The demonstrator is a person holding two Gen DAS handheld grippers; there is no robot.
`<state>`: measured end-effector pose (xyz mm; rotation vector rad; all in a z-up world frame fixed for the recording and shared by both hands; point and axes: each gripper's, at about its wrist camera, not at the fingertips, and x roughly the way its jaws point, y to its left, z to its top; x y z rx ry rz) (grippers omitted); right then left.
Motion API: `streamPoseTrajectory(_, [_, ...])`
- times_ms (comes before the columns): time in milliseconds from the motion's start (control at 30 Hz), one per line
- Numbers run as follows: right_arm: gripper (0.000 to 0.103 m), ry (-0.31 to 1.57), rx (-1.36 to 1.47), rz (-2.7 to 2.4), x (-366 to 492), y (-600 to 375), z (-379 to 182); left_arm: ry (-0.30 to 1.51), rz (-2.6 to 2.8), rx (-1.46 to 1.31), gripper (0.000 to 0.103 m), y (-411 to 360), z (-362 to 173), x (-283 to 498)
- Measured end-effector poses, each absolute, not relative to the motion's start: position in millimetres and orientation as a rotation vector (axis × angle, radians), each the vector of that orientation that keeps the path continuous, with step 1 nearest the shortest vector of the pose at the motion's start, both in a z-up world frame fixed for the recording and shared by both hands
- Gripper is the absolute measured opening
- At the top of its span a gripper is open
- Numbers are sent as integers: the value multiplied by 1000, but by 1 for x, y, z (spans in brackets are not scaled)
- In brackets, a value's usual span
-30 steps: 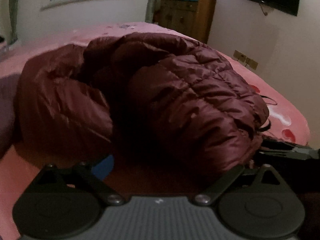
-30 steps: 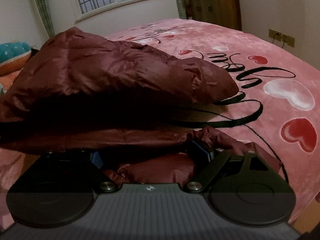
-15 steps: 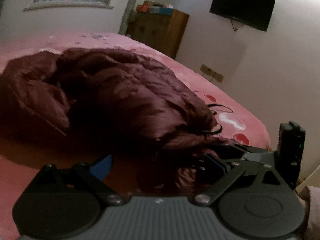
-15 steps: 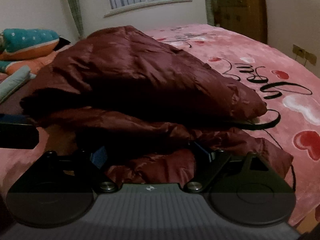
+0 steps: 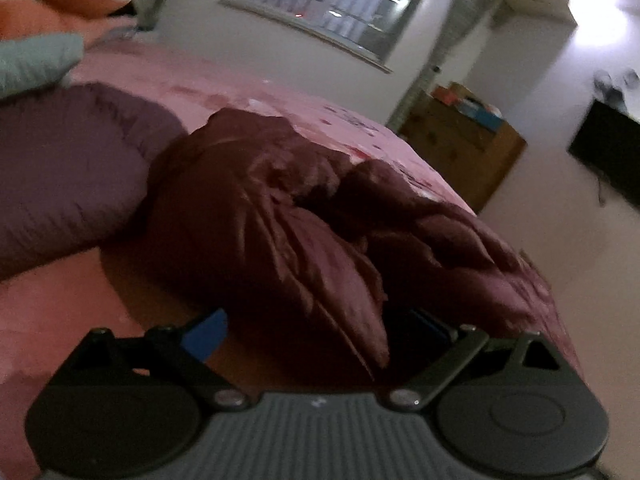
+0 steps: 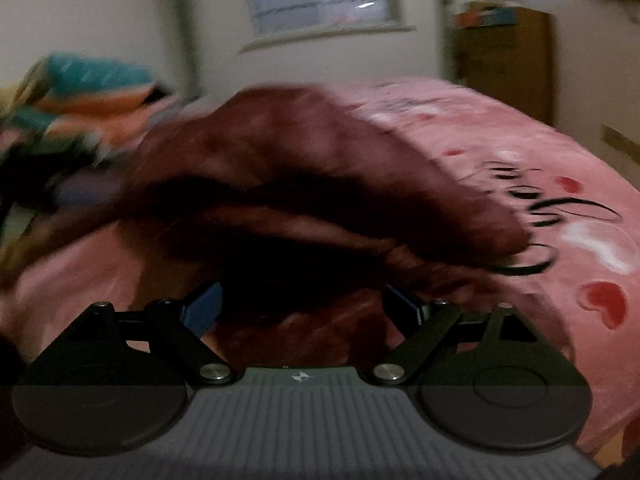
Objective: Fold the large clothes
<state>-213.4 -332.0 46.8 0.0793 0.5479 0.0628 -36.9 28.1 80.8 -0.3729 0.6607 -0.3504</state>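
Observation:
A dark red quilted puffer jacket (image 5: 304,216) lies bunched on the pink bed (image 5: 52,308). My left gripper (image 5: 320,332) is open, its blue pads wide apart, with a fold of the jacket lying between them at the near edge. In the right wrist view the jacket (image 6: 320,184) is blurred. My right gripper (image 6: 308,308) is open too, with jacket fabric lying loose between its blue pads (image 6: 202,308).
A purple padded garment (image 5: 68,176) lies left of the jacket. Pillows (image 6: 88,88) sit at the head of the bed. A wooden cabinet (image 5: 464,148) and a wall television (image 5: 608,160) stand beyond the bed. The pink bed cover (image 6: 580,240) with hearts extends right.
My left gripper has swung left and now faces the window, with a jacket fold between its pads. My right gripper has moved quickly, blurring its view; the jacket stays between its pads.

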Motion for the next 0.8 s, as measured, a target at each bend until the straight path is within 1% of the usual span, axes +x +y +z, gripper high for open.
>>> streamPoseTrajectory(167, [103, 687, 18, 37, -182, -318, 17, 710, -348, -441, 96, 16, 62, -1])
streamPoseTrajectory(300, [103, 688, -56, 24, -167, -312, 6, 747, -320, -463, 98, 5, 51, 18])
streamPoseTrajectory(400, [103, 686, -131, 24, -160, -304, -3, 770, -299, -451, 98, -2, 46, 28])
streamPoseTrajectory(467, [103, 680, -130, 27, -158, -305, -4, 771, -286, -462, 92, -3, 45, 32])
streamPoseTrajectory(500, [103, 678, -114, 29, -159, -309, -4, 768, -282, -471, 83, -3, 45, 34])
streamPoseTrajectory(533, [101, 676, -97, 28, -162, -315, -3, 765, -276, -478, 74, -2, 46, 34])
streamPoseTrajectory(567, [94, 674, -83, 24, -163, -317, -2, 764, -273, -483, 69, -1, 46, 33])
streamPoseTrajectory(600, [90, 671, -68, 21, -160, -316, -2, 762, -272, -487, 59, 0, 47, 32])
streamPoseTrajectory(633, [81, 668, -56, 17, -157, -316, -1, 762, -271, -489, 50, 1, 49, 31])
streamPoseTrajectory(667, [71, 666, -43, 14, -158, -318, 0, 757, -273, -492, 46, 5, 50, 28])
streamPoseTrajectory(700, [65, 663, -30, 13, -159, -321, 2, 749, -278, -497, 39, 7, 53, 25])
streamPoseTrajectory(733, [57, 663, -12, 7, -160, -324, 2, 741, -283, -501, 34, 9, 55, 23])
streamPoseTrajectory(767, [48, 662, 6, 4, -160, -326, 3, 732, -289, -500, 31, 10, 58, 19])
streamPoseTrajectory(800, [44, 659, 28, 0, -161, -330, 5, 719, -297, -496, 27, 11, 62, 15])
